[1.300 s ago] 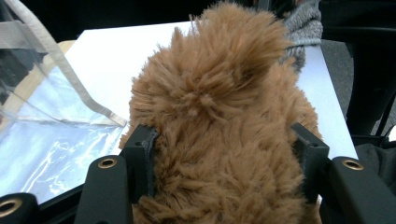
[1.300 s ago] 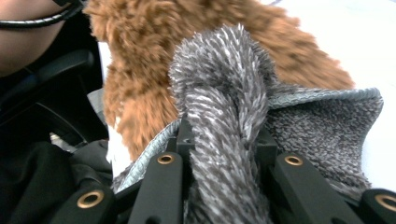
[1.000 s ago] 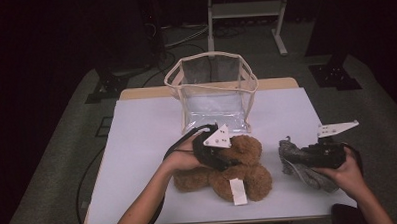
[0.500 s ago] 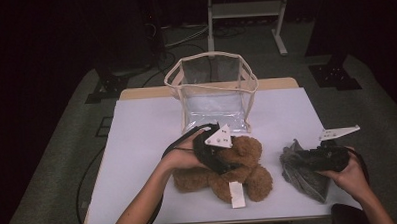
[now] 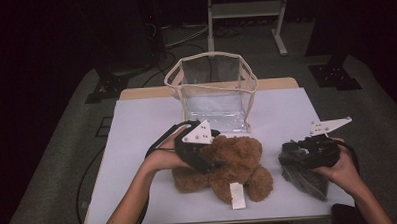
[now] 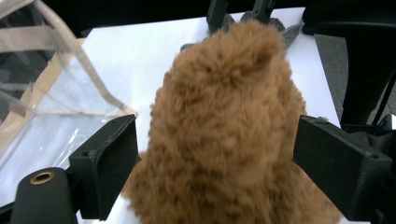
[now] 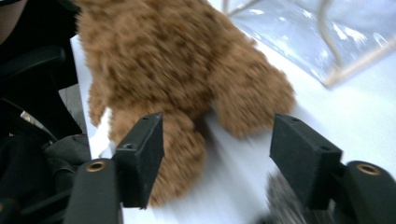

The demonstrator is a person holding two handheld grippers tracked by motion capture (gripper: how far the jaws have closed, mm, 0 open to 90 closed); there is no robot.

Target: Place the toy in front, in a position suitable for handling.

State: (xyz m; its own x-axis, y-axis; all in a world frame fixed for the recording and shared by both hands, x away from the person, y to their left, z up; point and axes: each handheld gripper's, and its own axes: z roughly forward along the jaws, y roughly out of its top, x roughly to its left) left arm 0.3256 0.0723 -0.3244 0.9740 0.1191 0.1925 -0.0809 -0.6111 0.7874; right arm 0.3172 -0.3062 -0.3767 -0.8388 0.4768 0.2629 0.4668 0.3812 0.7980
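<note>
Left tongs (image 6: 215, 168) apparently astride teddy bear (image 6: 229, 126)

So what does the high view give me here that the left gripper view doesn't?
High view alone: the person's two forearms, the right gripper over the grey plush toy, the white tag on the brown teddy bear, and the whole clear bag standing upright. Left gripper view alone: its own black jaws standing open on either side of the bear's fur, pads not visibly pressing in. Both share the bear, the bag and the white table.
</note>
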